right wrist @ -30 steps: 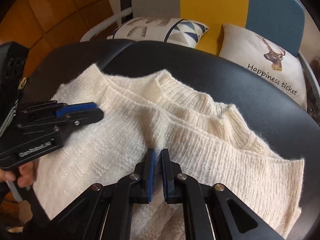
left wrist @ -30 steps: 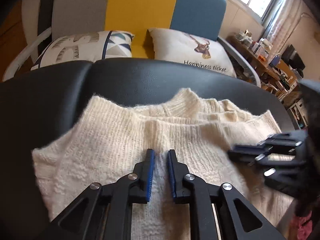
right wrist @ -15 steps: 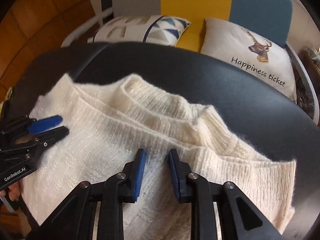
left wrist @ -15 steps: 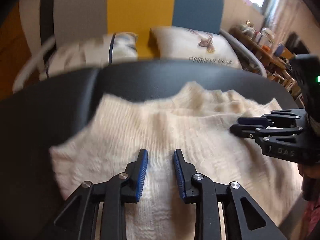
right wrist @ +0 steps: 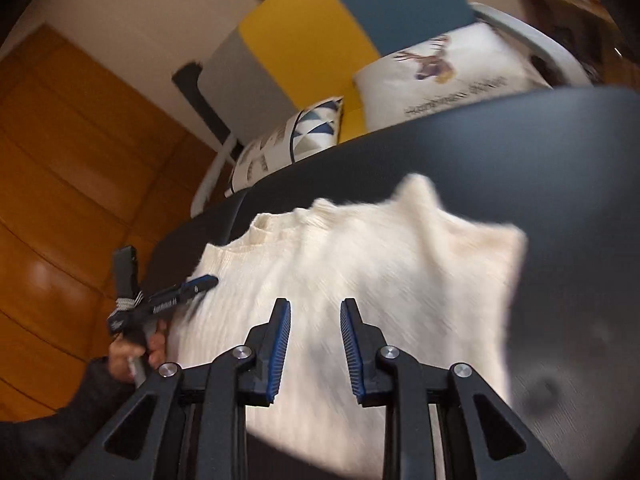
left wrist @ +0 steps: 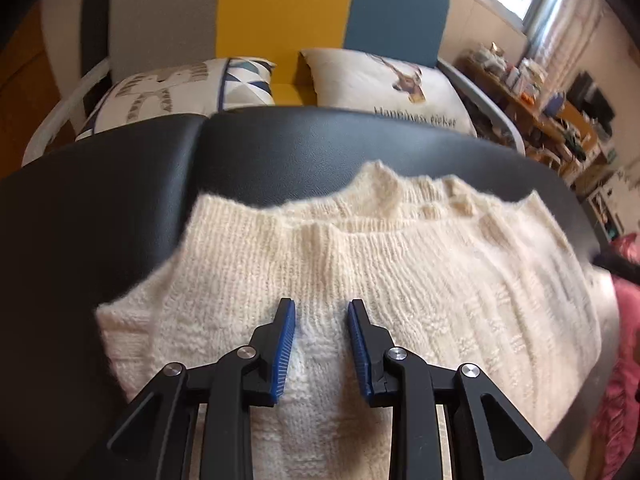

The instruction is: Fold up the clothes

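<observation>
A cream knitted sweater (left wrist: 400,264) lies folded on a black leather surface (left wrist: 120,208), collar toward the far side. My left gripper (left wrist: 321,304) hovers over the sweater's near middle, open, with only flat knit showing under the gap. In the right wrist view the sweater (right wrist: 380,260) is blurred and tilted. My right gripper (right wrist: 315,304) is over its near part, its jaws opening, nothing pinched between them. The left gripper (right wrist: 200,285) shows there at the sweater's left edge, held by a hand (right wrist: 136,352) in a dark sleeve. In the left wrist view the right gripper does not show.
Behind the black surface stands a grey, yellow and blue seat back (left wrist: 280,12) with a patterned cushion (left wrist: 180,84) and a deer cushion (left wrist: 380,84). A cluttered shelf (left wrist: 540,92) and pink cloth (left wrist: 624,320) are at the right. Orange wood panelling (right wrist: 80,160) is at the left.
Both grippers went from nearly shut on the knit to open, letting it go. The right gripper swung away and rolled, leaving the left wrist view; the left stayed put.
</observation>
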Demonstrator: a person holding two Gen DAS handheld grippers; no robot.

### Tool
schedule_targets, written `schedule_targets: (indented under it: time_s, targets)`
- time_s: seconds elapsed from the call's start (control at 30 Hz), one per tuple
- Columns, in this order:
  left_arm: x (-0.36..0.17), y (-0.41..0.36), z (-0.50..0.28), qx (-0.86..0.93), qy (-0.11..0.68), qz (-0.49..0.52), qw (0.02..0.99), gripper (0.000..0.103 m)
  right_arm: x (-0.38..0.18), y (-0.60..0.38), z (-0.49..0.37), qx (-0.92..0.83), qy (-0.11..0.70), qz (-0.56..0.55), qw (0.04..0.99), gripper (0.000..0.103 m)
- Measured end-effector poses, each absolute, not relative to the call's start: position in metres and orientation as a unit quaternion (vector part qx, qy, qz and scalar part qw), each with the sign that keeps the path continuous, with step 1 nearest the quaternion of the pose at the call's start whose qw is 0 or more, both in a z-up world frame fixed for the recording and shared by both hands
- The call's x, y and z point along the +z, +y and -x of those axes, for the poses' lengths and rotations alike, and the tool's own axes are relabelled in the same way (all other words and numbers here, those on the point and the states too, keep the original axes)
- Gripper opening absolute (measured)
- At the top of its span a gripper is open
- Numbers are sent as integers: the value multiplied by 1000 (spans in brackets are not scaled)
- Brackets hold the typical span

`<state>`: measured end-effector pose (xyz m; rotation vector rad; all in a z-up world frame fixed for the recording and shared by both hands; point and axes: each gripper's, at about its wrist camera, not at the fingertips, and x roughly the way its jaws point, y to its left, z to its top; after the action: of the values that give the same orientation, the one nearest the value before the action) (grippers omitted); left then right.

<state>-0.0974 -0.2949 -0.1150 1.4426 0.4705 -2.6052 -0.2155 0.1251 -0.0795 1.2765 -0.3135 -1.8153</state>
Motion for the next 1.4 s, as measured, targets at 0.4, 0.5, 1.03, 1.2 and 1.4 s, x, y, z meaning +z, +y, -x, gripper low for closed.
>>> schedule_targets:
  time_s: [0.4, 0.5, 1.03, 1.2, 1.4]
  targets:
    - [-71, -142, 127, -870, 112, -467, -115, 32, -135, 200, 189, -651, -89, -559, 506, 38]
    - [-75, -103, 150, -863, 86, -480, -134, 32, -139, 188, 205, -639, -91, -552, 528, 38]
    - [-120, -36, 193, -810, 29, -557, -184, 32, -151, 133, 173, -438, 51, -608, 660, 41]
    - [-116, -26, 171, -803, 25, -558, -208, 32, -159, 136, 155, -440, 91, -628, 635, 38]
    - [-89, -49, 194, -814, 95, -533, -212, 32, -127, 183, 172, -550, -1, -582, 599, 38]
